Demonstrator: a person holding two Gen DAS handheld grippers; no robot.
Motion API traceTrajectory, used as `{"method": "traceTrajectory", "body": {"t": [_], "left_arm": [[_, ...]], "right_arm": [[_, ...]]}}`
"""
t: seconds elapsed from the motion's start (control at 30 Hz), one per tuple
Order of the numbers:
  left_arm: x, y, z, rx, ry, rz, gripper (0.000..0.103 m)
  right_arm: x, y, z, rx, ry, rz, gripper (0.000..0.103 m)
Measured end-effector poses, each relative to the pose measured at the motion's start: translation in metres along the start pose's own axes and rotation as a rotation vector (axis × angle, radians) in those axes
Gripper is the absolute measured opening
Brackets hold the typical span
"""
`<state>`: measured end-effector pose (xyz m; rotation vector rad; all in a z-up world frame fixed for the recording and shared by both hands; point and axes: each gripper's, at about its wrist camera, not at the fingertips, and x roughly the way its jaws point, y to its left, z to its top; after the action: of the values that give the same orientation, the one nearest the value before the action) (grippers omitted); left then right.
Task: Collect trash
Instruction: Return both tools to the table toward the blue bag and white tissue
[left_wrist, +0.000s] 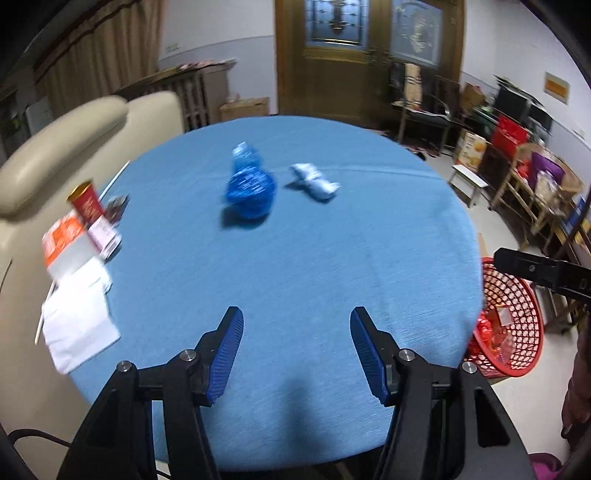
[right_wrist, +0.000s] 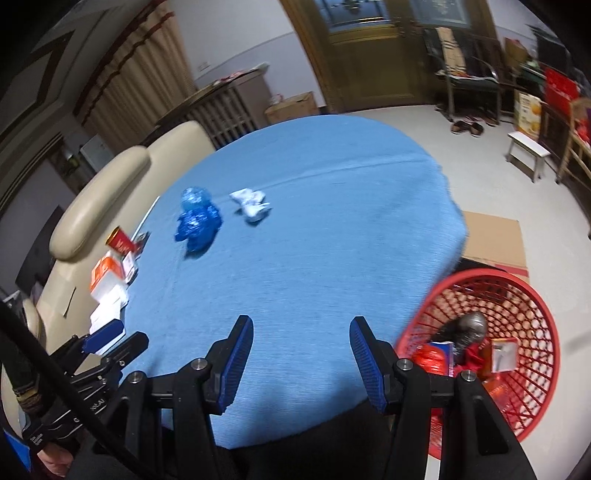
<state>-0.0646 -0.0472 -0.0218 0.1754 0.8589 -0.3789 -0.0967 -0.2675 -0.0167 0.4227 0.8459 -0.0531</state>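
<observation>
A crumpled blue plastic bag (left_wrist: 248, 186) and a crumpled white wad (left_wrist: 314, 181) lie on the far half of the round blue table (left_wrist: 295, 258). Both also show in the right wrist view: the blue bag (right_wrist: 197, 221) and the white wad (right_wrist: 251, 204). My left gripper (left_wrist: 296, 321) is open and empty over the table's near edge. My right gripper (right_wrist: 301, 328) is open and empty over the near right edge. A red mesh basket (right_wrist: 517, 295) stands on the floor at the right, holding several pieces of trash.
A red cup (left_wrist: 85, 205), an orange-and-white box (left_wrist: 64, 242), leaflets and white paper (left_wrist: 79, 317) sit at the table's left edge. A beige sofa (left_wrist: 55, 155) is behind. The red basket (left_wrist: 517, 332) shows right of the table. Cardboard (right_wrist: 493, 240) lies on the floor.
</observation>
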Motion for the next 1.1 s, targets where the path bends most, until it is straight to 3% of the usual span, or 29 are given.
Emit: {"method": "traceTrajectory", "body": {"t": [0.73, 1.1], "left_arm": [[0.004, 0.114, 0.0, -0.208, 0.011, 0.16, 0.061], [0.025, 0.134, 0.033, -0.233, 0.019, 0.18, 0.061]], "right_arm": [[0.062, 0.104, 0.024, -0.184, 0.059, 0.084, 0.058], [0.095, 0.102, 0.05, -0.163, 0.073, 0.088, 0.058]]}}
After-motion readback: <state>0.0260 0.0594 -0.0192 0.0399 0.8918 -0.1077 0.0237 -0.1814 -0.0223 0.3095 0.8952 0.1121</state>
